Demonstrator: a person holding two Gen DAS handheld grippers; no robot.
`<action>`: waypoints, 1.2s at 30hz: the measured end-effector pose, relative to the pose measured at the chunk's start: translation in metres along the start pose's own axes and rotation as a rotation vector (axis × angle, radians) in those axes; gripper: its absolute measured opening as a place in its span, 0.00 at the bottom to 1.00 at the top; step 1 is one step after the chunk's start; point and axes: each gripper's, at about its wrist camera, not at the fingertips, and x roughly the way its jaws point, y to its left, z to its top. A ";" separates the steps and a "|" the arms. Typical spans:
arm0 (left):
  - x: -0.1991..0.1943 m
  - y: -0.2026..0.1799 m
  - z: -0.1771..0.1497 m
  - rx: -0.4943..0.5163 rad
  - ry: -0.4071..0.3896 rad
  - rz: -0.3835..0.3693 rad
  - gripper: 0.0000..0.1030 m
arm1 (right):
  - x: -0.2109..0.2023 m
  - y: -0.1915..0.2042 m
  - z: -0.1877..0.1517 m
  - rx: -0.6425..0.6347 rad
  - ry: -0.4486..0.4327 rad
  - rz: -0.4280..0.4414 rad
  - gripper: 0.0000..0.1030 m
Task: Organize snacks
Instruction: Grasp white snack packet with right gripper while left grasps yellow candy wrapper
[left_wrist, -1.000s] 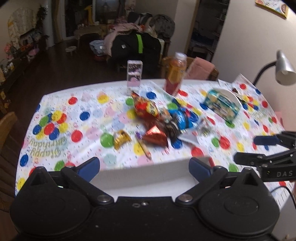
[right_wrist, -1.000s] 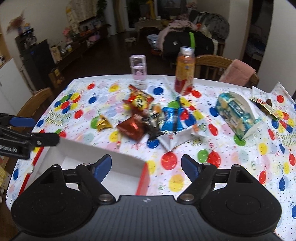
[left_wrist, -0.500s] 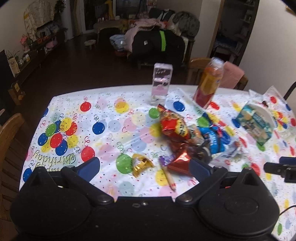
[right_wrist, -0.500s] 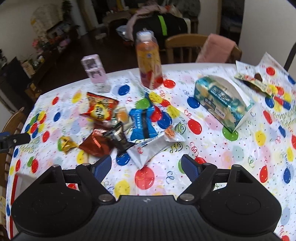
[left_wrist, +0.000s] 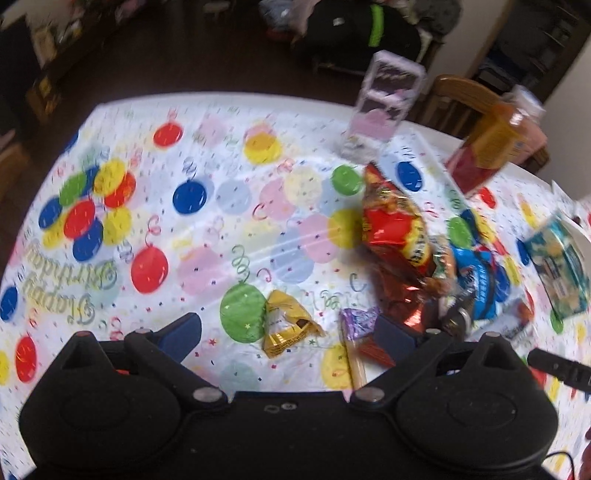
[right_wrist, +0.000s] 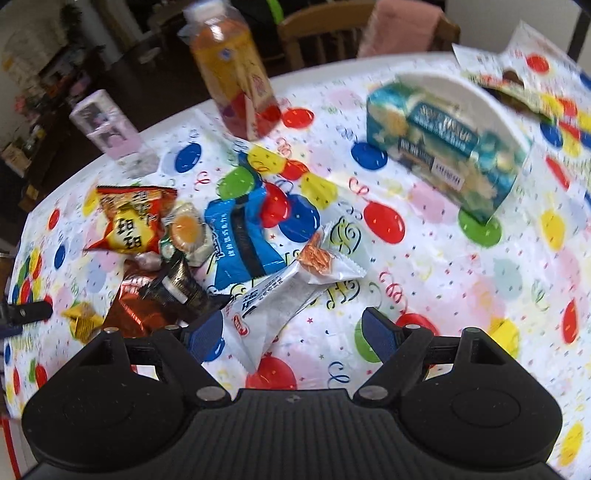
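Observation:
Snack packets lie in a heap on the balloon-print tablecloth (left_wrist: 229, 206). My left gripper (left_wrist: 286, 332) is open just above a small gold-yellow wrapper (left_wrist: 286, 326), with a purple-topped stick snack (left_wrist: 354, 325) by its right finger. A red chip bag (left_wrist: 395, 229) and a blue packet (left_wrist: 476, 284) lie beyond. My right gripper (right_wrist: 291, 332) is open over a long white packet (right_wrist: 273, 306), whose near end lies between the fingers. Behind it are the blue packet (right_wrist: 240, 240), the red-yellow chip bag (right_wrist: 129, 221), a dark red foil bag (right_wrist: 136, 314) and a round yellow sweet (right_wrist: 184, 230).
An orange drink bottle (right_wrist: 236, 74) and a clear pink box (right_wrist: 110, 129) stand at the table's far side. A blue-green tissue pack in a white holder (right_wrist: 443, 147) sits at the right. A red and white box edge (right_wrist: 9, 443) shows bottom left. Wooden chairs stand beyond the table.
Both grippers have moved forward and down toward the snack heap. The white box has dropped out of the left view and nearly out of the right. Both stay open.

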 end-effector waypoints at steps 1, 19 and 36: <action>0.005 0.002 0.002 -0.015 0.011 0.000 0.96 | 0.004 0.000 0.001 0.010 0.006 0.003 0.80; 0.060 0.002 0.010 -0.060 0.144 -0.024 0.54 | 0.042 0.007 0.014 0.098 0.033 0.035 0.55; 0.053 0.009 0.005 -0.070 0.115 -0.012 0.29 | 0.037 0.004 0.001 0.072 0.004 0.029 0.12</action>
